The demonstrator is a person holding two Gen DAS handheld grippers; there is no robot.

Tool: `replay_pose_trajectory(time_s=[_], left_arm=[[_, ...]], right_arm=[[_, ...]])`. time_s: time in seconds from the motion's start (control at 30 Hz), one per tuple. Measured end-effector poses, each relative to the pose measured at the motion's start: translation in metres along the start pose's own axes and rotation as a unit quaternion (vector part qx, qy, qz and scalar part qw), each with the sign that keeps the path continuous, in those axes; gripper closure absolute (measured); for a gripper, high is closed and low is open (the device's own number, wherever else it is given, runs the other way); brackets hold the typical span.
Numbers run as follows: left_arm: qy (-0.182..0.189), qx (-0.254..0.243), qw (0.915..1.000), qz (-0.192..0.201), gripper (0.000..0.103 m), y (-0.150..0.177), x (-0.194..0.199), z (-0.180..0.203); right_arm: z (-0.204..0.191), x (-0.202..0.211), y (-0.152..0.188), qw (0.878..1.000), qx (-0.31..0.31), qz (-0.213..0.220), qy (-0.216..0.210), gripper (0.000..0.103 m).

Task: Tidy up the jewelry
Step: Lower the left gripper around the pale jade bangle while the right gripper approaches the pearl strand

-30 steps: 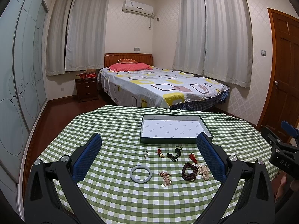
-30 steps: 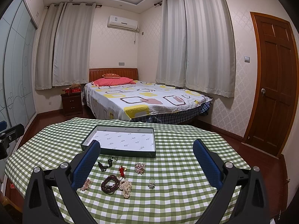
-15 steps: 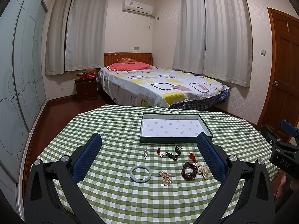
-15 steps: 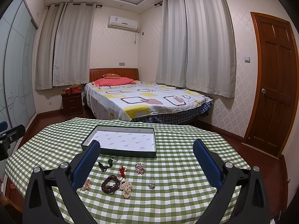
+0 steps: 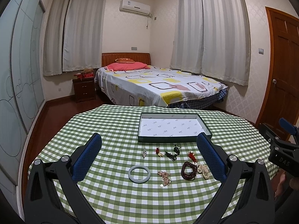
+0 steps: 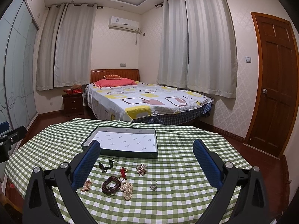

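Note:
A dark green box (image 5: pixel 172 141) (image 6: pixel 121 152) with a white lining sits empty on the checked table. In front of it lie several jewelry pieces: a pale jade bangle (image 5: pixel 139 173), a dark red bead bracelet (image 5: pixel 188 170) (image 6: pixel 111 183), a pearl bracelet (image 5: pixel 203 170) (image 6: pixel 127 189), a gold chain (image 5: pixel 164 177), a red charm (image 5: pixel 192 155) (image 6: pixel 123 172), a dark green pendant (image 5: pixel 172 155) (image 6: pixel 105 165), a brooch (image 6: pixel 141 169) and a ring (image 6: pixel 153 184). My left gripper (image 5: pixel 149 155) and right gripper (image 6: pixel 146 158) hover open above them, holding nothing.
The round table wears a green-and-white checked cloth (image 5: pixel 112 130). Beyond it stand a bed (image 5: pixel 158 85), a nightstand (image 5: pixel 84 89) and a wooden door (image 6: pixel 272 85). The right gripper's body (image 5: pixel 282 149) shows at the right edge of the left wrist view.
Both views have shifted only slightly. The jewelry and box lie as before, and both grippers stay open.

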State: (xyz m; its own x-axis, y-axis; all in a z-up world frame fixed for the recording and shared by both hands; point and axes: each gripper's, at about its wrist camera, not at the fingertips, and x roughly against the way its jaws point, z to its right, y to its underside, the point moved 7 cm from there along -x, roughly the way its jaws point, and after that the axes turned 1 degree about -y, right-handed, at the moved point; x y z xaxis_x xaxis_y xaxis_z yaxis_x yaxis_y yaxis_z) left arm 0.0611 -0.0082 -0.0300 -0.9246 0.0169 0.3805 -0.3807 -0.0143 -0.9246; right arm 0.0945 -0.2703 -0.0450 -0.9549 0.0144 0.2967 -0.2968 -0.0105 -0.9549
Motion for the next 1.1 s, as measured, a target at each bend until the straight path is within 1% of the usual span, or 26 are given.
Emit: replay_pose_trajectory(time_s=[0.13,0.2,0.3,0.4,0.47,0.67,0.87,1.0,1.1], left_arm=[[0.009,-0.002,0.9998,-0.018,0.004,0.013,-0.02,-0.002],[0.013,-0.003,0.9994,-0.032,0.004,0.026,-0.034,-0.004],[0.008,-0.007,0.9982,-0.058,0.004,0.048,-0.058,-0.007],[-0.003,-0.011,0.9956,-0.093,0.004,0.071,-0.083,-0.014],[-0.006,-0.003,0.9927,-0.121,0.004,0.087,-0.1,-0.02],[-0.007,0.014,0.9844,-0.175,0.004,0.12,-0.142,-0.034],[-0.007,0.007,0.978,-0.208,0.004,0.136,-0.177,-0.034],[-0.021,-0.004,0.973,-0.23,0.004,0.148,-0.2,-0.035],[-0.025,0.002,0.9696,-0.243,0.004,0.153,-0.21,-0.038]], right_arm=[[0.0,-0.015,0.015,1.0,0.007,0.002,-0.003,0.006],[0.0,-0.023,0.025,1.0,0.011,-0.002,-0.005,0.006],[-0.001,-0.039,0.045,1.0,0.015,-0.018,-0.012,0.006],[-0.001,-0.059,0.067,0.999,0.015,-0.045,-0.018,0.006],[-0.001,-0.069,0.079,0.998,0.012,-0.061,-0.024,0.006],[-0.004,-0.099,0.106,0.994,0.011,-0.103,-0.033,0.006],[-0.006,-0.121,0.124,0.989,0.01,-0.14,-0.036,0.006],[-0.008,-0.134,0.134,0.985,0.006,-0.166,-0.042,0.006],[-0.013,-0.144,0.14,0.982,0.006,-0.183,-0.05,0.006]])
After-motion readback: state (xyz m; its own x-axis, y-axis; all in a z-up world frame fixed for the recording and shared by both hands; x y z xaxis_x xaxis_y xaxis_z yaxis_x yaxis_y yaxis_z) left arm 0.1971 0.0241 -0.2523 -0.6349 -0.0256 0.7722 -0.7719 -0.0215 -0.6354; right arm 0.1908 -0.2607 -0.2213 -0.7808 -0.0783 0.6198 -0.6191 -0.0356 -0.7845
